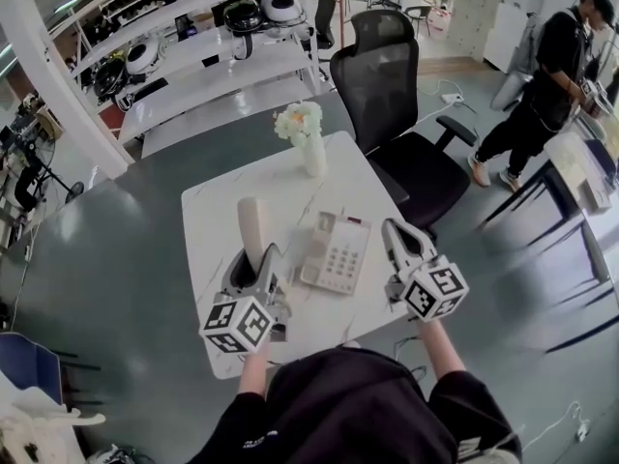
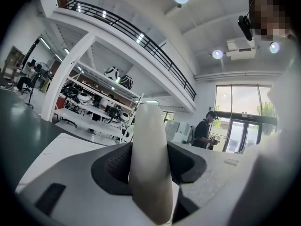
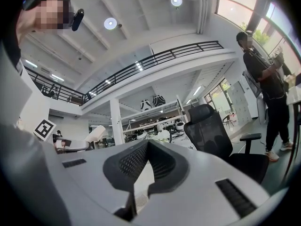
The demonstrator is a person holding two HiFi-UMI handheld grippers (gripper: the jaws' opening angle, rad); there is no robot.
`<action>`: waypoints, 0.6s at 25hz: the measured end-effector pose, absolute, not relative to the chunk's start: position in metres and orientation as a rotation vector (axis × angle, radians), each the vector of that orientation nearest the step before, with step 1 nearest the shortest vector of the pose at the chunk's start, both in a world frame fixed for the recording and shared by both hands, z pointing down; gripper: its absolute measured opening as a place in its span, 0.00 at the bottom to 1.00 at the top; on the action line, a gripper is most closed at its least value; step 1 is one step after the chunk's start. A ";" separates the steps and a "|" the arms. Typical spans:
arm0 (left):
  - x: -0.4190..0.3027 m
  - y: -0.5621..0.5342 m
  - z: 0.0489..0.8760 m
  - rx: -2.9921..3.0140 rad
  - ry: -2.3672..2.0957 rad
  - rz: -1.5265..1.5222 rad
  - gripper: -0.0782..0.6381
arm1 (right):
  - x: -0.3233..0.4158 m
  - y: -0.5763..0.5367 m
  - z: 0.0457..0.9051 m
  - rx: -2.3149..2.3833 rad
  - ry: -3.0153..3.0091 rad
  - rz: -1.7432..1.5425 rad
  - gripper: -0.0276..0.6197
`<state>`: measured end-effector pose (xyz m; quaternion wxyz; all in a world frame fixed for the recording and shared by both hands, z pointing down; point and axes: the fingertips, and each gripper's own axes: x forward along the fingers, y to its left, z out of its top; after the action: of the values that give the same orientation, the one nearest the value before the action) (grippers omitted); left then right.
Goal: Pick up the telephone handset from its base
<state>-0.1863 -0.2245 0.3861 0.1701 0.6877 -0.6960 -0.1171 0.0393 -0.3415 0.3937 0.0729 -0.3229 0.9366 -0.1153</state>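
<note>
On the white table (image 1: 218, 211) lies the white telephone base (image 1: 338, 256) with its keypad facing up; the cradle on its left side holds nothing. The cream handset (image 1: 252, 225) is off the base, left of it, and sticks up and away from me. My left gripper (image 1: 259, 262) is shut on its lower part. In the left gripper view the handset (image 2: 148, 154) fills the gap between the dark pads. My right gripper (image 1: 393, 230) hovers just right of the base, jaws shut with nothing between them (image 3: 146, 146). The right gripper view also shows the handset (image 3: 96, 133) at its left.
A white vase of flowers (image 1: 308, 138) stands at the table's far edge. A black office chair (image 1: 392, 90) is behind the table at the right. A person in black (image 1: 542, 85) stands further right. Shelves with helmets (image 1: 208, 37) run along the back.
</note>
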 end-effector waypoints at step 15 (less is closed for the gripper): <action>-0.201 -0.215 0.371 1.939 -2.047 -0.412 0.40 | 0.044 -0.345 0.374 -0.982 2.789 -0.283 0.03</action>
<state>-0.2010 -0.2149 0.3705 0.1455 0.6731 -0.7108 -0.1429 0.0436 -0.3452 0.3737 0.0855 -0.3293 0.9355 -0.0951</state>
